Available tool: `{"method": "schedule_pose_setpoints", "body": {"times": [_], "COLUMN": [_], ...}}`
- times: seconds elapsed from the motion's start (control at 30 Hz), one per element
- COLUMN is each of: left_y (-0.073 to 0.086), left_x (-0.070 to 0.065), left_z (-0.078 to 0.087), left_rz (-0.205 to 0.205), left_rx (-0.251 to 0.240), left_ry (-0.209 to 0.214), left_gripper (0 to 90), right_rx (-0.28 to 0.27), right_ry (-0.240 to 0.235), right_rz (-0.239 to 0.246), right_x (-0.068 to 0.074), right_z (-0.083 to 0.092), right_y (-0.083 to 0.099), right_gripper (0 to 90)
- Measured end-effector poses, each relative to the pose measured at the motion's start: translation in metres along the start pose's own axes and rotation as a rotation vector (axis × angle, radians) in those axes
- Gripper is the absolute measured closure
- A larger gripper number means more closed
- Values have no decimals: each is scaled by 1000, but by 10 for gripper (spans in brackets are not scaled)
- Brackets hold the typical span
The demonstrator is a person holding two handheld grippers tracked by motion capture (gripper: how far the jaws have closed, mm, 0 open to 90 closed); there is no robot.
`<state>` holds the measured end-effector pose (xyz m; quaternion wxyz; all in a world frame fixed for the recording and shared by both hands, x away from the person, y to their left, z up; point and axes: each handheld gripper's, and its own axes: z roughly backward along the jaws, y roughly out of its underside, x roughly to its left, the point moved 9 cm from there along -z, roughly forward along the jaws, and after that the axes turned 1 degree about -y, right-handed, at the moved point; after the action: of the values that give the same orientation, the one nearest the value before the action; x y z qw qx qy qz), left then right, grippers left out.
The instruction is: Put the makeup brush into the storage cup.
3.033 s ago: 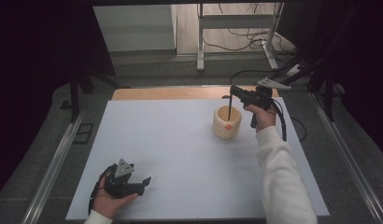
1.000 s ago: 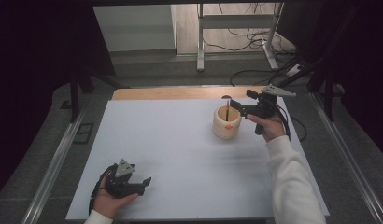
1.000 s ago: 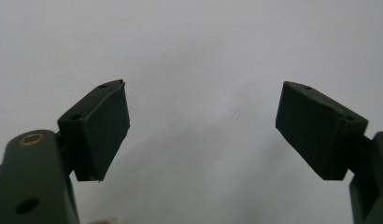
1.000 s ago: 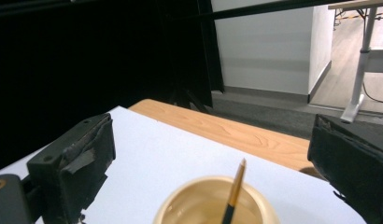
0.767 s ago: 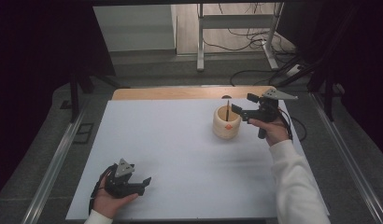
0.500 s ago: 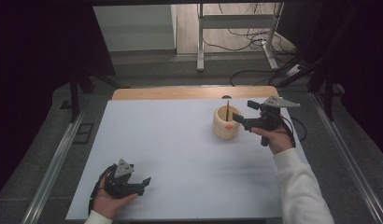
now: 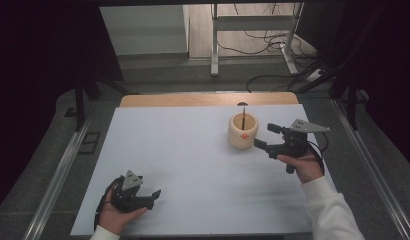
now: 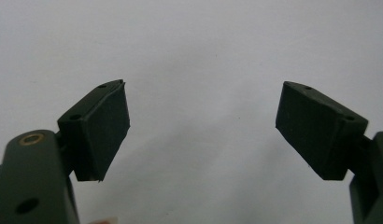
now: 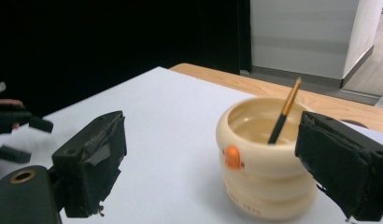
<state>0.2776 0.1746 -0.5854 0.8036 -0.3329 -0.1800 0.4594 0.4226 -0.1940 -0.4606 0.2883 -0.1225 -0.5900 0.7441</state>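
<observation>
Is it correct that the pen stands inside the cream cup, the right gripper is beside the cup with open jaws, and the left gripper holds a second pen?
Not quite. The left gripper holds nothing: the left gripper view shows its jaws open over the bare white table. The rest is right: the pen stands inside the cream cup, and the right gripper is beside it with open jaws.

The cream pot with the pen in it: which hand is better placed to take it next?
Right. The right gripper sits open just beside the cream pot; the left gripper rests far off at the table's near corner.
</observation>
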Motion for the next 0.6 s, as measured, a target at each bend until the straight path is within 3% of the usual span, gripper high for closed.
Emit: {"method": "schedule_pose_setpoints", "body": {"times": [0.2,0.6], "left_y": [-1,-1], "left_x": [-2,-1], "left_z": [1,1], "left_rz": [-10,-5], "left_rx": [-8,-8], "left_ry": [3,1], "left_gripper": [179,180], "right_rx": [35,98], "right_ry": [14,41], "right_rz": [32,48], "right_x": [6,18], "right_z": [13,34], "right_y": [19,57], "right_gripper": [92,102]}}
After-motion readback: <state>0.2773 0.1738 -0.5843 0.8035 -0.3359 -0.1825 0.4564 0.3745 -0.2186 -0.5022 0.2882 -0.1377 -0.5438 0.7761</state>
